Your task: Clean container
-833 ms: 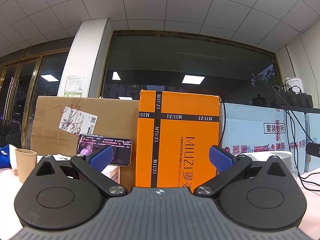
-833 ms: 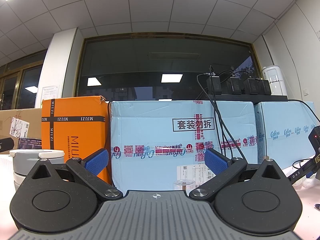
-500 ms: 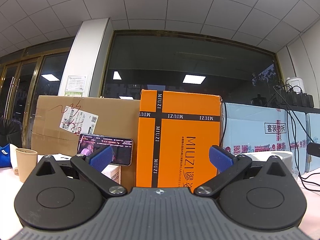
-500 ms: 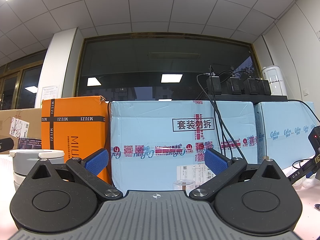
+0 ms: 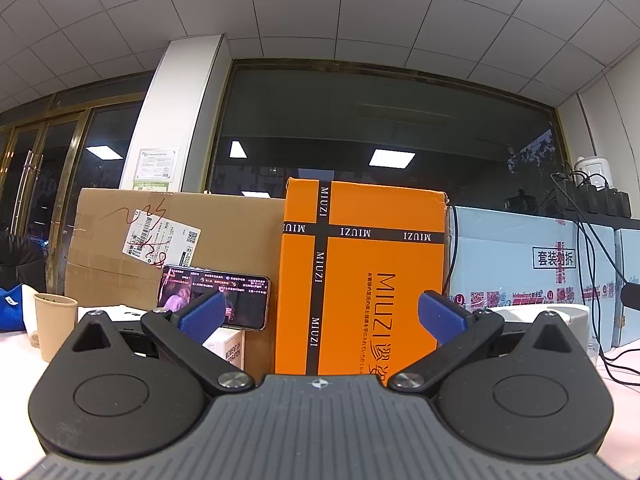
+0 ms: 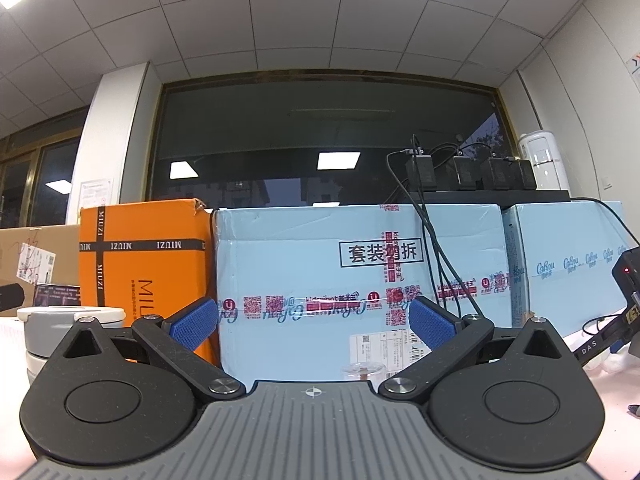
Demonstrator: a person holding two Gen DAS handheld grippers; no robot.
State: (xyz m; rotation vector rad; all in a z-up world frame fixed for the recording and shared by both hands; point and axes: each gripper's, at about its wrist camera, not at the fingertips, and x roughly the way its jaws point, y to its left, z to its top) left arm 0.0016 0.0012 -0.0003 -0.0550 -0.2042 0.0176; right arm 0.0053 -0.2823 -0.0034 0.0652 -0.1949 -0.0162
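Almost nothing has changed since a moment ago: in the left wrist view the row of boxes sits a hair lower in the frame than before, and the right wrist view matches the earlier one.

The left gripper (image 5: 322, 314) has its jaws spread wide, nothing between the blue pads (image 5: 202, 314). Straight ahead at twelve o'clock stands the orange box (image 5: 362, 276), upright on the white table (image 5: 16, 344). At ten o'clock a brown cardboard box (image 5: 120, 248) with a shipping label, and a phone (image 5: 214, 298) with a lit screen leaning against it, resting on a small white box (image 5: 230, 346). At nine o'clock a paper cup (image 5: 54, 322), with something blue at the far left edge. At three o'clock the container (image 5: 568, 318), grey with a white lid, peeks out behind the right finger linkage, which hides most of it.

The right gripper (image 6: 314, 322) is also wide open and empty. Dead ahead is the pale blue carton (image 6: 360, 272), black cables (image 6: 434, 248) trailing down its face from chargers on a dark shelf on top. A second blue carton (image 6: 568, 264) sits at two o'clock. A small clear item (image 6: 362, 372) stands just past the gripper body; I cannot tell what it is. Here the container (image 6: 48, 326) shows at nine o'clock, beside the orange box (image 6: 144, 264), partly hidden by the left finger linkage.
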